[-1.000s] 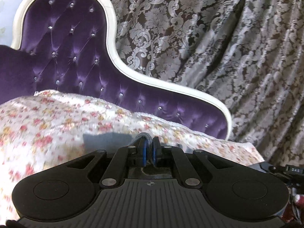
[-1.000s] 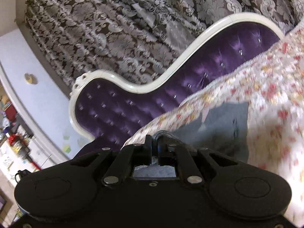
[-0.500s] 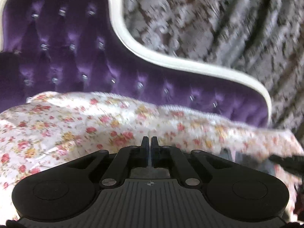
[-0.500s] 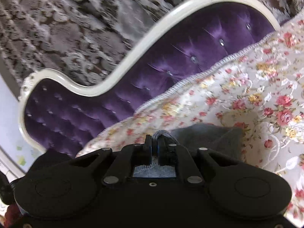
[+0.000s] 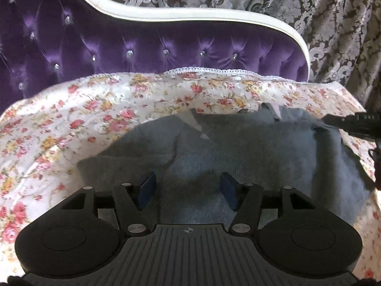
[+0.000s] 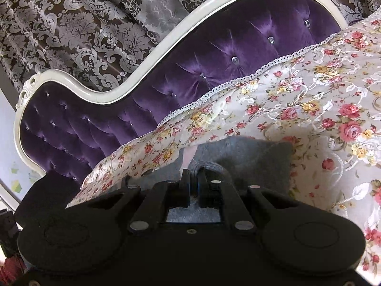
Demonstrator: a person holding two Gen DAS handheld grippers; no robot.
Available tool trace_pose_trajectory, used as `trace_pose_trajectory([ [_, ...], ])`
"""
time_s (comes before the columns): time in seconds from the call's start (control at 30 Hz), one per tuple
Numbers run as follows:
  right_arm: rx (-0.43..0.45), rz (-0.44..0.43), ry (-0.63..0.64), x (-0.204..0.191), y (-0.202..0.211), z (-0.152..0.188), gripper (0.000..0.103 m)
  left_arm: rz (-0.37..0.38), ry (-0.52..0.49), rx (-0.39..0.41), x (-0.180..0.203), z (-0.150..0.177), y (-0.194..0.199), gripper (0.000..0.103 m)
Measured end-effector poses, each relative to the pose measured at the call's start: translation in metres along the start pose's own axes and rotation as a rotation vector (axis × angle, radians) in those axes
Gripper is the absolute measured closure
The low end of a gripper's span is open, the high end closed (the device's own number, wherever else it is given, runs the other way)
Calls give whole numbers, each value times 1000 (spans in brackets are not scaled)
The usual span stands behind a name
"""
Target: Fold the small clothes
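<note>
A small grey fleecy garment (image 5: 238,150) lies spread on the floral cover (image 5: 71,124) of the sofa. My left gripper (image 5: 188,191) is open and empty just above the garment's near part, blue pads apart. My right gripper (image 6: 193,186) is shut on a bunched edge of the same grey garment (image 6: 252,157). In the left wrist view the right gripper's black tip (image 5: 352,124) shows at the garment's far right corner.
The purple tufted sofa back (image 5: 142,47) with a white frame (image 6: 142,71) rises behind the cover. Patterned grey-brown curtains (image 5: 333,23) hang behind it. The cover's lace edge (image 6: 262,69) runs along the backrest.
My left gripper has opened and let go of the garment, which now lies spread under it. My right gripper has stayed shut on the garment's edge and moved lower towards the cover.
</note>
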State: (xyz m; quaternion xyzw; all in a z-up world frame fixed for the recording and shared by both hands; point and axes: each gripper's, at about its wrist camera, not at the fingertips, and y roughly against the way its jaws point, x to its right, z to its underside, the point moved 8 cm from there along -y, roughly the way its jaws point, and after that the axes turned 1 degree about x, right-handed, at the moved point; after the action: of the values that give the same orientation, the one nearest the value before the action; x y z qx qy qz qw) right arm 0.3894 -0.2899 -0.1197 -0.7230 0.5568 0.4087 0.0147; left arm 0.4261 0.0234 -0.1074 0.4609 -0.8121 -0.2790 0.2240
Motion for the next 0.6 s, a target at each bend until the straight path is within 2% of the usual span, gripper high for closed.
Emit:
trace_pose_trajectory([
  [0.1,-3,3,7,0,0,1,90,19,22,-18,3,-2,-12,49],
  [0.13,-3,3,9,0,1,1,90,12,20,-16,4,-3,-14,59],
  [0.23,-1,2,22,-2,2,0,90,-16,10,-3,10,-4,-15,98],
  [0.37,14,-1,42,-8,9,-1,90,-96,-33,105,21,-6,2,98],
  [0.5,60,-23,44,-20,21,-13,90,-155,-71,272,32,-25,38,98],
  [0.6,61,-11,47,-25,14,-25,90,-184,-63,292,25,-47,38,98],
])
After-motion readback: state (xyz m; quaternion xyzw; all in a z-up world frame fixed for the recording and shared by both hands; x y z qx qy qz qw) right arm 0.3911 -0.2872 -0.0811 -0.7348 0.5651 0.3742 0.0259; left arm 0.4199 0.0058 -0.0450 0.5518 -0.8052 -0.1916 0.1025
